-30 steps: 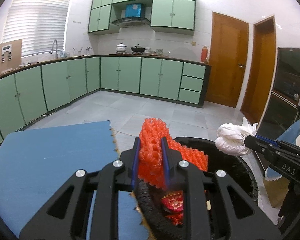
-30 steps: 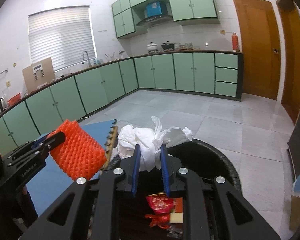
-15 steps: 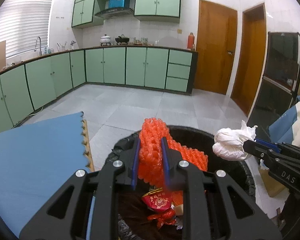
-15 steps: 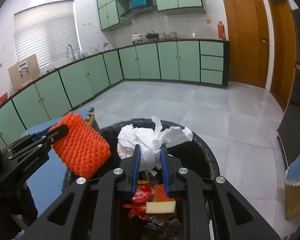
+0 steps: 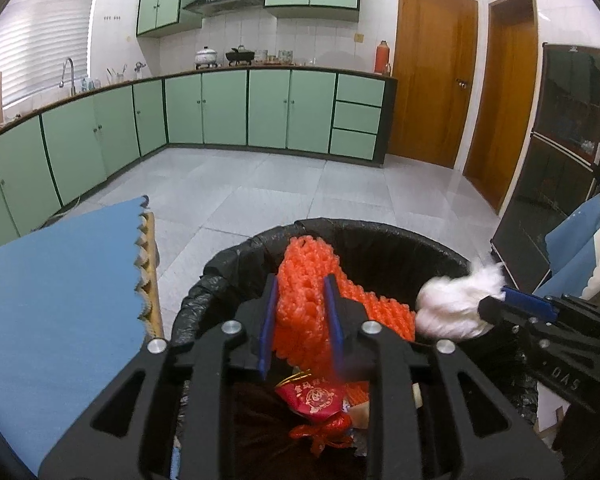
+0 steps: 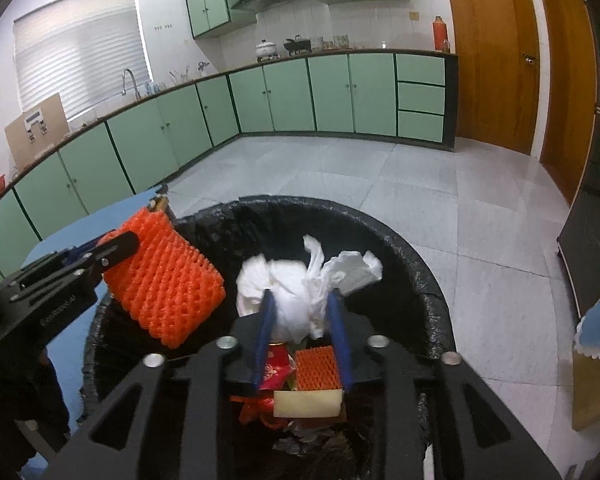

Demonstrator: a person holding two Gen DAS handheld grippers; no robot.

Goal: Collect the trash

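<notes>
Left wrist view: the left gripper [image 5: 302, 320] pinches the orange foam net [image 5: 304, 304] over the black-lined bin [image 5: 380, 240]. A second ago the blue mat [image 5: 60, 300] lay beneath it; now the bin fills the foreground.

Right wrist view: the right gripper [image 6: 302, 336] pinches the tissue wad [image 6: 296, 292], its blue fingers [image 6: 336, 332] wider apart than before, above the trash in the bin [image 6: 420, 280], closer than before.

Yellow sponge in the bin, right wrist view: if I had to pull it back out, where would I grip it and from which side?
Probably from straight above, across its long flat faces: the yellow sponge lies level atop the trash in the bin, long edge facing the camera.
</notes>
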